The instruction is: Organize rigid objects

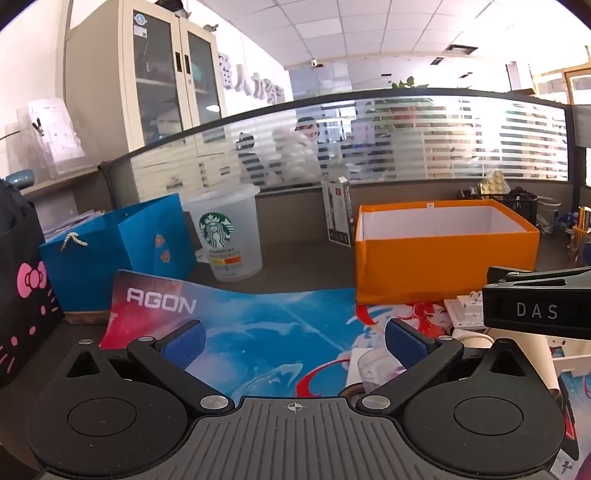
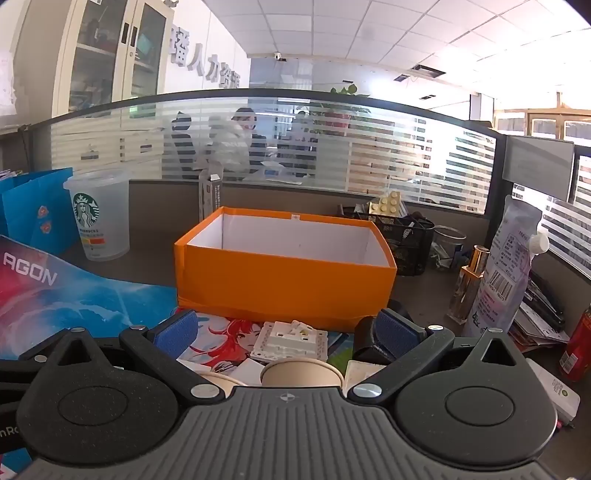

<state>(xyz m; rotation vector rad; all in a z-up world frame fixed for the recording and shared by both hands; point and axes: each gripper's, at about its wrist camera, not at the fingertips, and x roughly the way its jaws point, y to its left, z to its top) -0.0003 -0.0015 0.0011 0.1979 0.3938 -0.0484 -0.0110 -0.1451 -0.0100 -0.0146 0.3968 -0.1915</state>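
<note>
An office — striped glass partition (image 2: 332,155) edging the desk; glazed filing cabinet (image 1: 162,74); grid ceiling tiles (image 2: 369,29).

Had decent open room over the blue mat (image 1: 258,332) ahead of my left gripper (image 1: 295,341), jaws spread with nothing between. The orange box (image 2: 284,280) blocked straight ahead on the right, and a wall socket (image 2: 291,339) plus paper cup (image 2: 301,373) cluttered the space under my right gripper (image 2: 286,332).
</note>
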